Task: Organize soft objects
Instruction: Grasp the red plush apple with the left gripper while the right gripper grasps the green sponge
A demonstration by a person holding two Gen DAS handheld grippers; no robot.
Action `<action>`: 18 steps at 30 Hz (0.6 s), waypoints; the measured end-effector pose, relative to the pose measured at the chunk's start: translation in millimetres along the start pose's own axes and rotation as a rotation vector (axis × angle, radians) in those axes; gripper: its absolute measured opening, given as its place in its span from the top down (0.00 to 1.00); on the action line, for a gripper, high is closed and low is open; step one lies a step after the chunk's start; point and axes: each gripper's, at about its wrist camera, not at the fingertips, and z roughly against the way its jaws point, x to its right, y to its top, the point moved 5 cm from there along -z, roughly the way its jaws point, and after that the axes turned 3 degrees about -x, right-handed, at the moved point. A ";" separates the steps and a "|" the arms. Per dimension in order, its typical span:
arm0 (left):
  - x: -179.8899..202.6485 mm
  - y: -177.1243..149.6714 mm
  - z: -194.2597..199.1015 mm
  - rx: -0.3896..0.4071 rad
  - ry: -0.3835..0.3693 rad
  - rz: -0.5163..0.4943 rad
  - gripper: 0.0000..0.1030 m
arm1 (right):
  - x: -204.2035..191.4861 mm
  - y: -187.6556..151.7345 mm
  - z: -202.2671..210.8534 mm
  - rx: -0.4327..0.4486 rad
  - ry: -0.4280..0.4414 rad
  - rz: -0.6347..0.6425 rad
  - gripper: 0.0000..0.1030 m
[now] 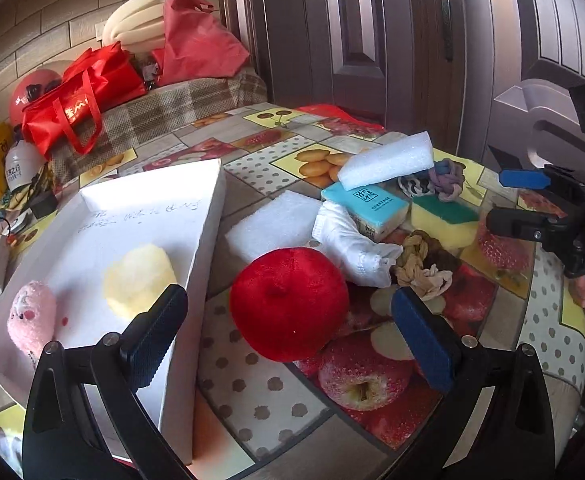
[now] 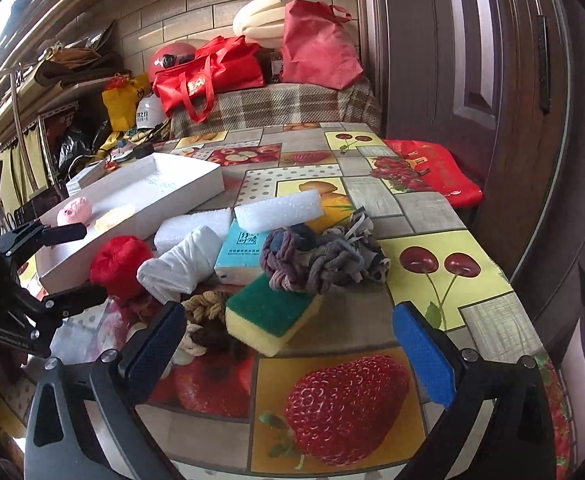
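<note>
A white tray (image 1: pixel 206 240) holds a pink plush (image 1: pixel 32 318) and a pale yellow puff (image 1: pixel 138 278). A red plush apple (image 1: pixel 288 304) lies on the table right of the tray, between the fingers of my open left gripper (image 1: pixel 288 334). Behind it lie a white rolled cloth (image 1: pixel 352 244), white foam blocks (image 1: pixel 270 226), a tissue pack (image 1: pixel 366 206), a yellow-green sponge (image 1: pixel 444 218) and braided ropes (image 1: pixel 422 262). My right gripper (image 2: pixel 288 350) is open and empty, just in front of the sponge (image 2: pixel 270 314). The right gripper also shows in the left view (image 1: pixel 520 200).
The table (image 2: pixel 432 208) has a fruit-print cover. Its right edge runs beside a dark wooden door (image 2: pixel 452 60). Red bags (image 2: pixel 208 74) and a red helmet (image 2: pixel 168 58) sit on a plaid-covered bench behind. A red cushion (image 2: pixel 432 172) lies at the table's far right.
</note>
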 end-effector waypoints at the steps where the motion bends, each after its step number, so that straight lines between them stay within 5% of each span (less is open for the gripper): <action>1: -0.7 1.1 -4.3 -0.013 -0.012 0.016 0.00 | 1.0 -2.4 -2.1 -0.017 0.007 0.002 0.00; 6: -1.2 0.3 -17.5 -0.066 -0.029 0.045 0.06 | 8.0 1.3 -20.6 -0.103 0.081 -0.087 0.19; 11: 2.2 -0.7 -21.9 -0.089 -0.018 0.030 0.06 | 6.0 7.4 -45.8 -0.163 0.117 -0.181 0.19; 13: 4.5 -1.7 -26.7 -0.114 -0.020 0.016 0.06 | 3.8 5.0 -56.6 -0.208 0.119 -0.198 0.29; 14: 5.1 -1.8 -28.7 -0.124 -0.027 0.010 0.12 | 4.4 4.1 -58.6 -0.217 0.131 -0.208 0.46; 15: 5.3 -2.1 -29.0 -0.126 -0.031 0.010 0.35 | 5.5 3.5 -57.3 -0.214 0.139 -0.216 0.53; 18: 2.7 -1.6 -25.8 -0.111 -0.054 0.027 0.41 | 11.3 0.9 -41.4 -0.166 0.142 -0.224 0.59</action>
